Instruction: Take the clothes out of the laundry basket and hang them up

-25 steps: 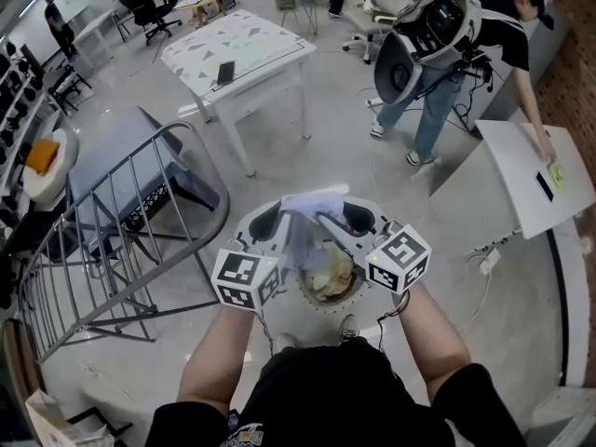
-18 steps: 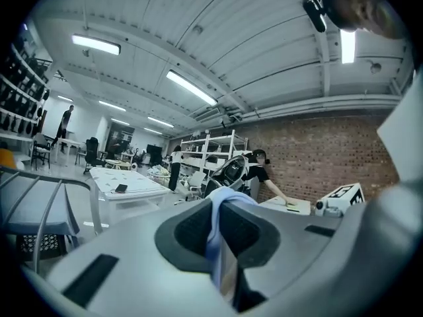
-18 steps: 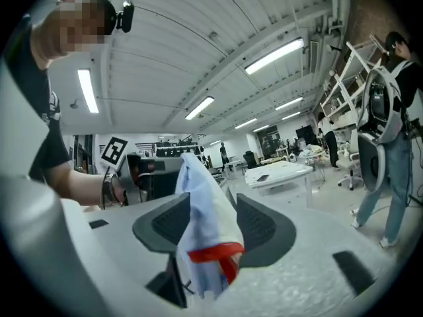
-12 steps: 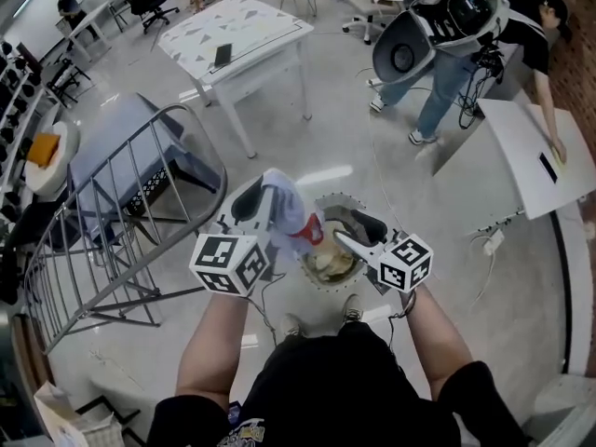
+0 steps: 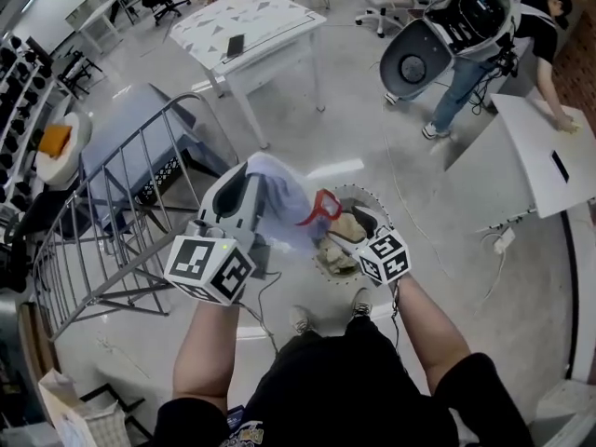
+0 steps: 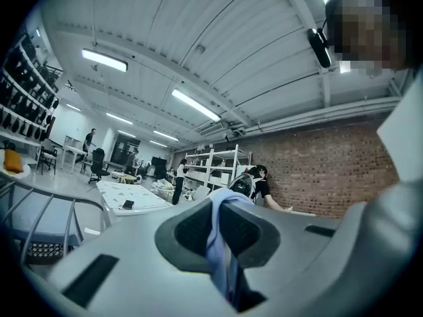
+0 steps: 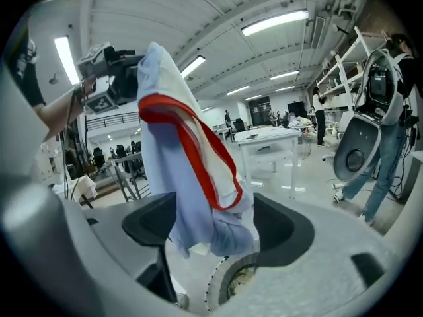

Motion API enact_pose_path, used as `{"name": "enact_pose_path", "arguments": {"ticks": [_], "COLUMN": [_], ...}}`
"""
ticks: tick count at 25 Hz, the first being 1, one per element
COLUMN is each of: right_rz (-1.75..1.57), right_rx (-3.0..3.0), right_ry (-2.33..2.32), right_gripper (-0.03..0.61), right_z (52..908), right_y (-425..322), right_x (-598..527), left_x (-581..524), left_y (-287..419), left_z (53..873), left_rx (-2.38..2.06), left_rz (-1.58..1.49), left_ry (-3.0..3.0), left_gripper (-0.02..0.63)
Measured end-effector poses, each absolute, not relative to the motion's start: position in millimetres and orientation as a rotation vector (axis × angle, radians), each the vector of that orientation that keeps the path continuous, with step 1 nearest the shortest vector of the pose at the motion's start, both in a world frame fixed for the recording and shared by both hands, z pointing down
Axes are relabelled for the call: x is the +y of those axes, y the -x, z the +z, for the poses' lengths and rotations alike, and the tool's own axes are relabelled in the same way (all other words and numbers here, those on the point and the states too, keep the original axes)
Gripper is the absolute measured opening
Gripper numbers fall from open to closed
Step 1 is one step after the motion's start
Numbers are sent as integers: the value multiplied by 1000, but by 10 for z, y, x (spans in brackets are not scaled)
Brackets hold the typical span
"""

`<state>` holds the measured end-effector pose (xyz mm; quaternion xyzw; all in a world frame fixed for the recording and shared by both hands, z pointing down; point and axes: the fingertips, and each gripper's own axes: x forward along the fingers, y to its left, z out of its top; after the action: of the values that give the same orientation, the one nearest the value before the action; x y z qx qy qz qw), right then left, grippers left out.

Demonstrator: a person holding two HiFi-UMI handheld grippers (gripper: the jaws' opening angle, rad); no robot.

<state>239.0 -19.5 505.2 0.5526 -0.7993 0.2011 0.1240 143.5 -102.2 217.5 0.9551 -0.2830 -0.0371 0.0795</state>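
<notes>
white round laundry basket (image 5: 371, 196) on floor: beige clothes (image 5: 345, 230) inside. left claw (image 6: 222, 228) clenched on pale-blue red-trimmed garment (image 7: 177, 177); right claw (image 7: 211, 228) just opening, released, garment btwn.

The garment (image 5: 284, 198) is soft, matt light-blue cloth with a red band along one edge, creased where the smooth, matt grey plastic of the left hand-held gripper (image 5: 246, 192) pinches it. The laundry basket (image 5: 358, 194) has a white plastic rim pierced with holes, the drying rack (image 5: 121, 212) is bare grey metal tubing, the floor (image 5: 372, 128) is smooth and glossy grey, and the far wall (image 6: 330, 170) is rough brick.
</notes>
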Motion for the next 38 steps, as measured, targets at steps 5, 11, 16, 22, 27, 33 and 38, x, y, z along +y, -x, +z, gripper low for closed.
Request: {"name": "enact_pose_path", "arguments": {"ticks": [5, 11, 16, 22, 27, 33, 38], "right_rz": [577, 520, 488, 549, 491, 396, 332], "right_rx": [-2300, -2368, -2397, -2481, -2544, -2622, -2715], "right_ry": [-1618, -1524, -1485, -1617, -1744, -1710, -1608], "right_gripper": [365, 314, 15, 12, 12, 12, 12], "right_z": [5122, 5104, 4984, 4477, 3817, 3234, 2861], "right_y": [-2326, -1770, -1304, -1238, -1359, -1199, -1004], "right_x": [-449, -837, -1067, -1227, -1317, -1385, -1404], "left_x": [-974, -981, -1123, -1435, -1645, -1683, -1575], "left_y": [-1139, -667, -156, 767, 1459, 1975, 2174], "left_z": [1918, 1772, 1751, 1996, 2348, 2600, 2654], "left_rx": [-885, -909, -1003, -1198, -1326, -1515, -1665], "left_rz": [-119, -176, -179, -135, -121, -36, -1], "left_ry": [-2849, -2862, -2856, -2751, -2674, -2574, -2471], "left_gripper": [26, 26, 26, 26, 26, 26, 26]}}
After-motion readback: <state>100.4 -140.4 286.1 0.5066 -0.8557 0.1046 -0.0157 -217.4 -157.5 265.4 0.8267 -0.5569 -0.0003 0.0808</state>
